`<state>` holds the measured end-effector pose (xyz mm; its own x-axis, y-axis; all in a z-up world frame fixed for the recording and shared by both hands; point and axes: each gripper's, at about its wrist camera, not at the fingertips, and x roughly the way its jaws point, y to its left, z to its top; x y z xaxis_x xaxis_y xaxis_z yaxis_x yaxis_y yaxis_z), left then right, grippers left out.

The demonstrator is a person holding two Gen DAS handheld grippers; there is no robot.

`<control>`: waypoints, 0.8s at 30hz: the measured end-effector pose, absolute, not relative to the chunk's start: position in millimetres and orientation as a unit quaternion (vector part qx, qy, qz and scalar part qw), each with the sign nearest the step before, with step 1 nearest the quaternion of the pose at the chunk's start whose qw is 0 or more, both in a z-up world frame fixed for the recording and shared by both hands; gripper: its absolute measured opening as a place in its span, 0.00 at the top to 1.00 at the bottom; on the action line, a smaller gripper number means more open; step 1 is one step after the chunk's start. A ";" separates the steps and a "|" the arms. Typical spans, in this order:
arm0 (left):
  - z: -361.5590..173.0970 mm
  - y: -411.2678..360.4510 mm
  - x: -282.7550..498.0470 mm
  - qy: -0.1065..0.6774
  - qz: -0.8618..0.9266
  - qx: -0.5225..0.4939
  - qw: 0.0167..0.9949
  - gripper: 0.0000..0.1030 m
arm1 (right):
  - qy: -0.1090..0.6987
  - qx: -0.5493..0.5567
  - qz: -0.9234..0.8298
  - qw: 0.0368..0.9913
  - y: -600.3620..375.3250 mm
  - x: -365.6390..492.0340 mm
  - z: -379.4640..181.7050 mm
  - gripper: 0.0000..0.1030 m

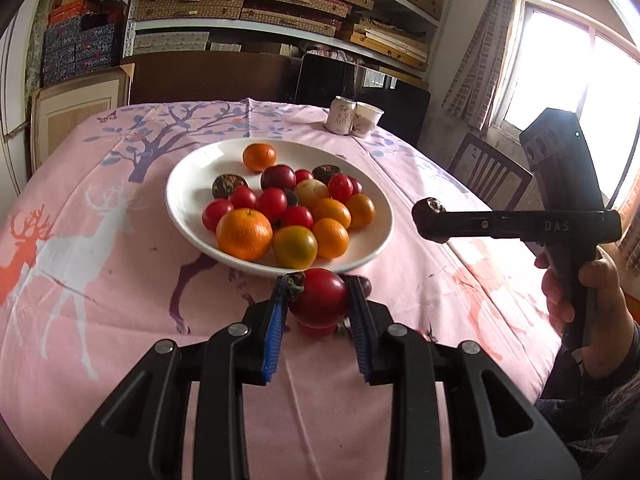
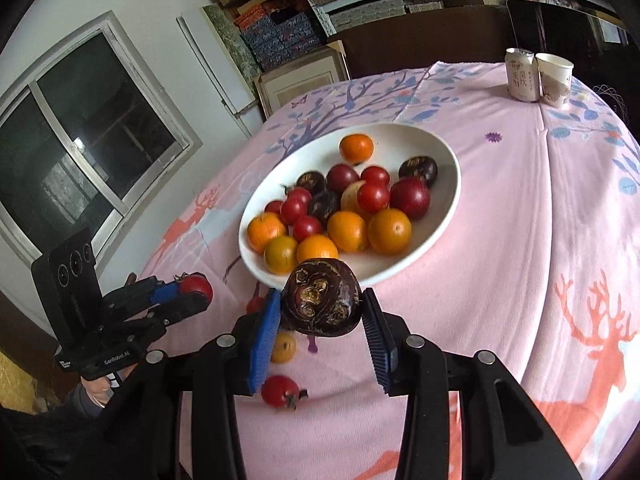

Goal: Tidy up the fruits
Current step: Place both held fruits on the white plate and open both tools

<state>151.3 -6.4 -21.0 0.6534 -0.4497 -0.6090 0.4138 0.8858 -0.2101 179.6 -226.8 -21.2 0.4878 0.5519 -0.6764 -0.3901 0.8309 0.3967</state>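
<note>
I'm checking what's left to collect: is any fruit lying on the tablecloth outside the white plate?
Yes, a red tomato and a small orange lie on the pink tablecloth, apart from the plate.

Pink deer-print tablecloth (image 1: 100, 280), drink can (image 2: 519, 75) touching paper cup (image 2: 555, 78), stacked shelves (image 1: 280, 4), window (image 1: 580, 72)

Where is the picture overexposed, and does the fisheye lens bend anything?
Left wrist view: the window at the right is blown out to white. Right wrist view: even light, the window is dark, and the tablecloth edge curves strongly.
</note>
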 end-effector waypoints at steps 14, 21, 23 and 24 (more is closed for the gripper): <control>0.4 -16.3 220.4 0.337 -0.198 -0.002 0.920 0.37 | 0.415 0.085 0.225 0.878 -198.1 236.4 -17.3 0.43; -38.1 -18.9 157.8 0.362 -0.200 0.089 0.906 0.34 | 0.436 0.017 0.287 0.852 -187.7 140.3 -49.1 0.41; -48.2 -17.6 151.4 0.376 -0.202 0.091 0.900 0.34 | 0.448 -0.005 0.300 0.842 -177.7 122.2 -61.5 0.41; -51.8 -17.6 150.2 0.381 -0.200 0.093 0.898 0.34 | 0.449 -0.020 0.300 0.841 -171.2 115.8 -66.4 0.41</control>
